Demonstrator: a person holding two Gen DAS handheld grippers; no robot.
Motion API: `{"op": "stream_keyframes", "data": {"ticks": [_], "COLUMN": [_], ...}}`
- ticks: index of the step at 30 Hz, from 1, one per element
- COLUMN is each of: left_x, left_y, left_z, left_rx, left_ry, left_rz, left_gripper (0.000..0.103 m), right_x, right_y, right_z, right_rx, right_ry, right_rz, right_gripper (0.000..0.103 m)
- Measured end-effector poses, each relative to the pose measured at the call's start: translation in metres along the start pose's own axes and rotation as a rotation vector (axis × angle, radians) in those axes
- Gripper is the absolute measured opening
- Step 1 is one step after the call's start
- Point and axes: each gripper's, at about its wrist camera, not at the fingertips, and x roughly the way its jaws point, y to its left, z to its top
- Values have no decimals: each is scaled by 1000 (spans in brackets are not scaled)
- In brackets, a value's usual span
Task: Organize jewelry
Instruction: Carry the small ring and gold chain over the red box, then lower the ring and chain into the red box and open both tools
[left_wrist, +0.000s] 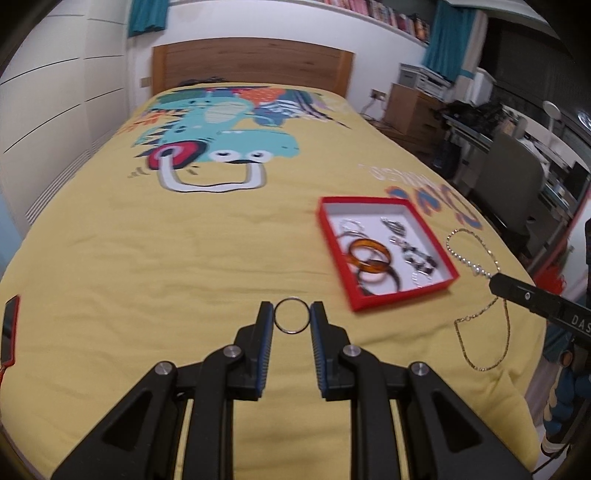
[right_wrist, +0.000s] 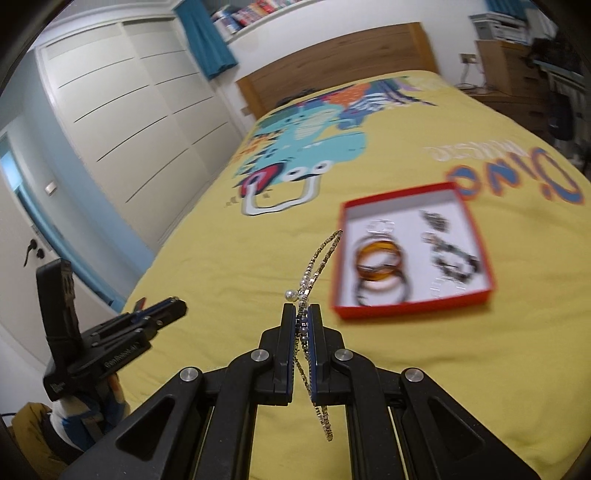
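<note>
My left gripper (left_wrist: 292, 315) is shut on a thin metal ring (left_wrist: 292, 316), held between its fingertips above the yellow bedspread (left_wrist: 166, 277), left of a red jewelry box (left_wrist: 448, 258). The box (right_wrist: 480, 240) holds amber bangles (left_wrist: 369, 258), silver hoops and dark beaded pieces. My right gripper (right_wrist: 302, 314) is shut on a gold bead-and-pearl chain (right_wrist: 319, 258), lifted just left of the box. The same chain (left_wrist: 471, 254) shows at the right gripper's tip in the left wrist view. A second gold chain (left_wrist: 480, 332) lies on the bed to the right of the box.
A red object (left_wrist: 9, 328) lies at the bed's left edge. The wooden headboard (left_wrist: 255, 64) is at the far end. White wardrobes (right_wrist: 129, 129) stand left of the bed, a desk and chair (left_wrist: 513, 177) to the right.
</note>
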Motion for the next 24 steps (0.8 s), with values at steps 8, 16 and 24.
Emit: {"op": "stream_keyframes", "data": {"ticks": [8,16,24], "left_x": [42,105,178], "left_y": [-59,-86,-95], "left_z": [25,56,87], "left_rx": [84,111,117], "left_ry": [37,88,131], "left_rz": [-63,-77,-38], "left_gripper": [19,19,19], "right_x": [0,54,126], "right_y": [-53,-75,-103], "right_z": [24,71,92], "right_rx": [47,7,-17], "right_ry": [-28,-8,53], "right_rz": [-59,-76,-97], "right_gripper": [6,6,6]}}
